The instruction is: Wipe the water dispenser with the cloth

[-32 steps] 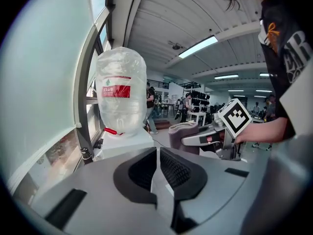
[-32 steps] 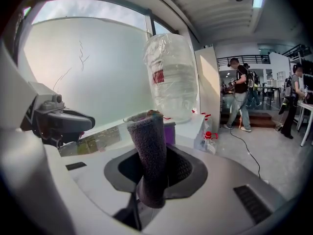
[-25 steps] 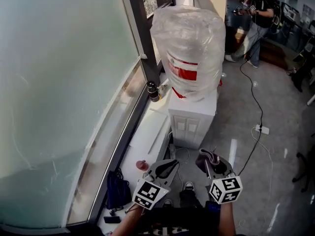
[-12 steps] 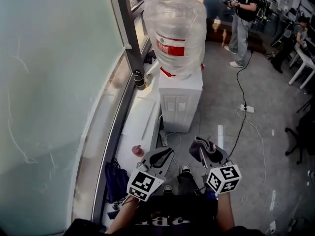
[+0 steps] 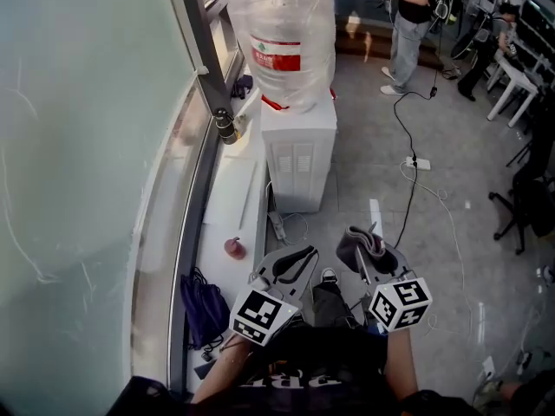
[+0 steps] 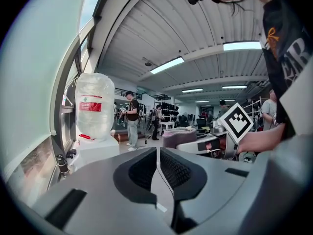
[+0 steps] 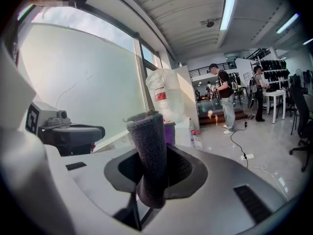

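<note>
While the water dispenser (image 5: 299,154) stands well ahead, approach is judged in hand: cloth (image 7: 149,151) is clamped in right gripper (image 5: 371,263) jaws, left gripper (image 5: 290,265) jaws are closed, empty; closing in is needed next.

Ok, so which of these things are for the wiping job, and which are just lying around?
For the job:
- grey cloth, clamped in the right gripper
- white water dispenser with its big water bottle

Just lying about:
- power strip
- dark bag
- small red thing and dark bottle on the window ledge
</note>
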A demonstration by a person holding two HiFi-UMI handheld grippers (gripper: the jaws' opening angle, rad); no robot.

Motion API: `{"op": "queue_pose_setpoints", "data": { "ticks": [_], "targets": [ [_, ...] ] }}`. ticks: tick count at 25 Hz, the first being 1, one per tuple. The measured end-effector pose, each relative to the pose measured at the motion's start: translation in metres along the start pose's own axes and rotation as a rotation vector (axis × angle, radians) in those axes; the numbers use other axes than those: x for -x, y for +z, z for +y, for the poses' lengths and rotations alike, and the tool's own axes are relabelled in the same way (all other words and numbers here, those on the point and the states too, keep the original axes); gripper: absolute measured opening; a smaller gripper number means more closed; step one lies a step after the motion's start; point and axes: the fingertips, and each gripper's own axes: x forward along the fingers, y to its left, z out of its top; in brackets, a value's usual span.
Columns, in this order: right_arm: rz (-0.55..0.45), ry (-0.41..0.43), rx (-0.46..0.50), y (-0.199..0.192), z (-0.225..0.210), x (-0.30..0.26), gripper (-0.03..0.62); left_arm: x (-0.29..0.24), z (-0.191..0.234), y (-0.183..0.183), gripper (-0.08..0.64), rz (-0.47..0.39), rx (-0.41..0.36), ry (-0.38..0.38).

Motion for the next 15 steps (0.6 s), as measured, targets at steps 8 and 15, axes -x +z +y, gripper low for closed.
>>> {"op": "queue_pose_setpoints", "data": {
  "ticks": [8, 15],
  "targets": [
    [-0.014, -0.048, -0.046, -0.008, -0.005, 0.019, 0.106, 0.001, -0.025, -0.004, 0.031, 0.005, -0.017, -0.066],
    [-0.008, -0.064, -0.042, -0.008, -0.004, 0.022, 0.104, 0.0, -0.032, -0.002, 0.031, -0.002, -0.03, -0.103]
  ]
}}
